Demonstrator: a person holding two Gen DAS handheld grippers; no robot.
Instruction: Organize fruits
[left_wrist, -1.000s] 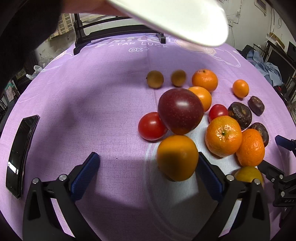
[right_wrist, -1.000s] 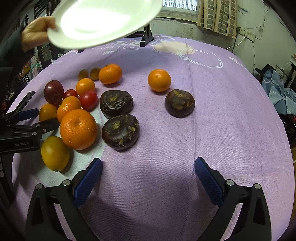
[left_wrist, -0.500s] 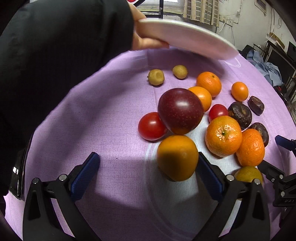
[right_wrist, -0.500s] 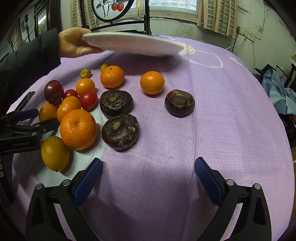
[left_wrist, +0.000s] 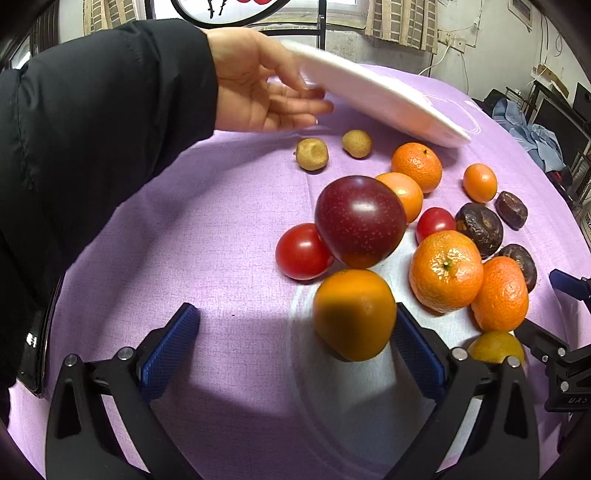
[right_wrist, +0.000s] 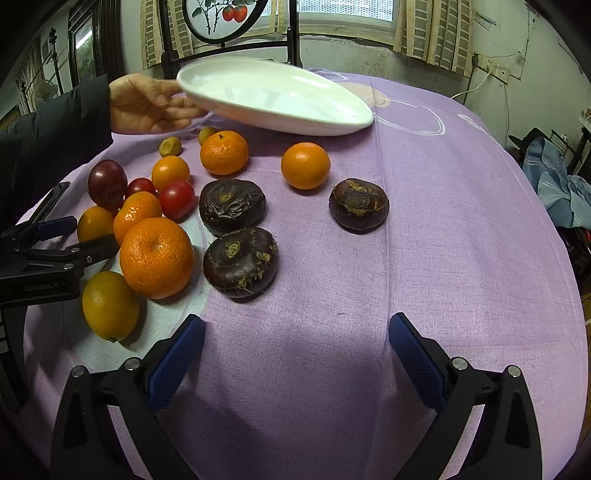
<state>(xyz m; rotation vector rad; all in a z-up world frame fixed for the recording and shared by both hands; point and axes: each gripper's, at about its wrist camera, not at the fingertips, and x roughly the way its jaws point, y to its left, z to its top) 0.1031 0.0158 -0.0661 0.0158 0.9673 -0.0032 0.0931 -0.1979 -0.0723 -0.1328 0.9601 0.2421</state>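
Fruits lie scattered on a purple tablecloth (right_wrist: 443, 240): tangerines (left_wrist: 445, 271), a dark red plum (left_wrist: 360, 221), red tomatoes (left_wrist: 303, 253), an orange-yellow fruit (left_wrist: 354, 314), dark brown water chestnuts (right_wrist: 240, 262) and two small tan fruits (left_wrist: 312, 154). A person's hand (right_wrist: 147, 105) holds a white plate (right_wrist: 273, 96) tilted just above the table's far side. My left gripper (left_wrist: 295, 339) is open, its right finger beside the orange-yellow fruit. My right gripper (right_wrist: 295, 347) is open over bare cloth, nearer than the chestnuts.
A black sleeve (left_wrist: 92, 147) reaches across the left of the left wrist view. A dark phone (left_wrist: 37, 350) lies at the table's left edge. A chair back (right_wrist: 221, 44) stands behind the table. Blue clothes (right_wrist: 557, 192) lie at the right.
The hand has lowered the white plate toward the far side of the table, and the sleeve now fills more of the left wrist view. Both grippers and the fruits have stayed put.
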